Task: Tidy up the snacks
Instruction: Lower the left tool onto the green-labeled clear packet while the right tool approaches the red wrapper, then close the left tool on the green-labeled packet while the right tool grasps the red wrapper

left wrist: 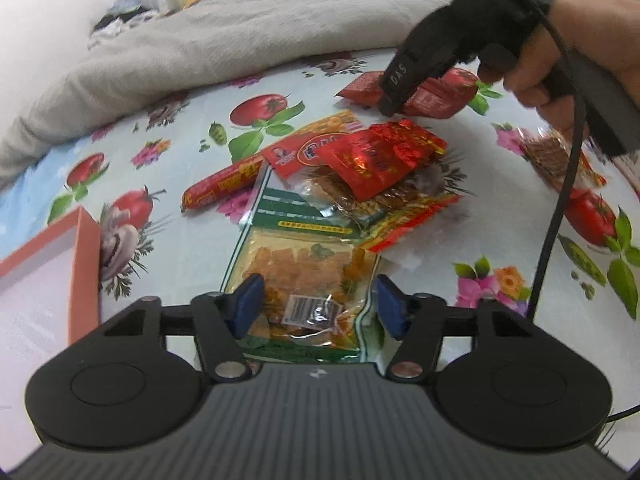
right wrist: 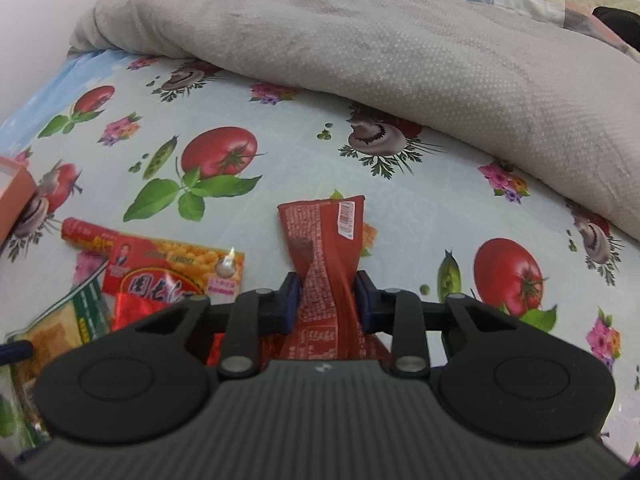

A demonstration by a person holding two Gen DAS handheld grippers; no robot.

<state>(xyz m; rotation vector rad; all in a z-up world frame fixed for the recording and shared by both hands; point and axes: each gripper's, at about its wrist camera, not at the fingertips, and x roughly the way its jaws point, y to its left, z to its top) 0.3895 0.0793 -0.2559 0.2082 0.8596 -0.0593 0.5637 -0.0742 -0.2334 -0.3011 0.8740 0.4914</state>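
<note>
My left gripper [left wrist: 316, 304] is open, its blue pads on either side of a clear green-edged bag of orange snacks [left wrist: 304, 276] lying on the tablecloth. Behind it lies a pile: a crinkled red foil packet [left wrist: 380, 156], a red-and-yellow packet [left wrist: 308, 140] and a red sausage stick [left wrist: 222, 186]. My right gripper [right wrist: 326, 298] is shut on a dark red snack packet [right wrist: 324, 240], pinched and twisted at its middle. In the left wrist view the right gripper [left wrist: 394, 98] sits on that red packet [left wrist: 436, 96] at the back right.
A pink open box [left wrist: 86, 272] stands at the left edge. A grey blanket [right wrist: 380, 48] lies along the back of the tomato-print tablecloth [right wrist: 280, 152]. A clear packet of brown snacks [left wrist: 552, 156] lies at the right, under a black cable [left wrist: 560, 200].
</note>
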